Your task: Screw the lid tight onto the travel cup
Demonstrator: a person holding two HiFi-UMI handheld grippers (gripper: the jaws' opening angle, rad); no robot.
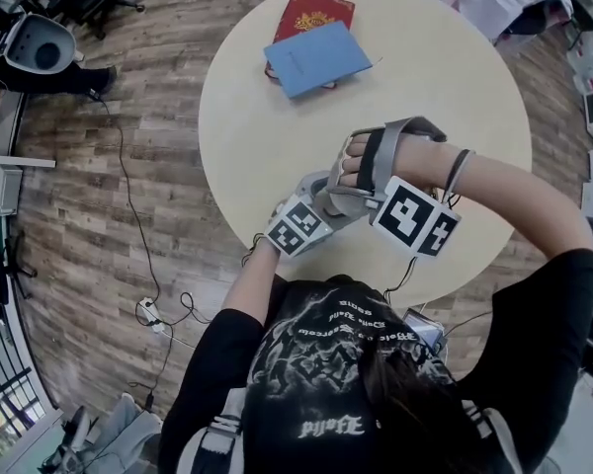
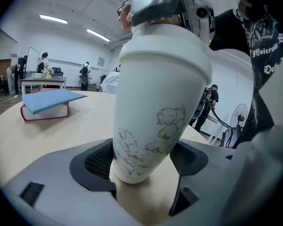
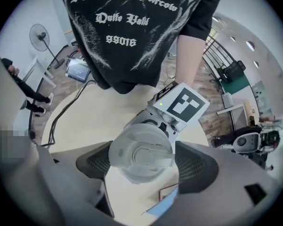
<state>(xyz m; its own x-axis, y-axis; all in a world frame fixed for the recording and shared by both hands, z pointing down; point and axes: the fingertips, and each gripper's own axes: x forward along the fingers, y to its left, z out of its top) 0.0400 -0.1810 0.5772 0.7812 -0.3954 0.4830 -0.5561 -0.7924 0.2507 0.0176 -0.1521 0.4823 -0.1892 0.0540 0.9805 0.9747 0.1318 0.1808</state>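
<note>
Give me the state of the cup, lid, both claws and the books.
travel cup, tilted, gripped near its base
lid, on the cup's mouth; tightness cannot be told
left claw, shut on travel cup
right claw, shut on lid from above
red book, closed, flat on table
blue book, closed, lying on red book

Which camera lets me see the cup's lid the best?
The right gripper view: it looks straight down on the lid, showing its round top between the right gripper's pads. The left gripper view shows the lid only from the side, atop the travel cup. In the head view the right gripper hides it.
</note>
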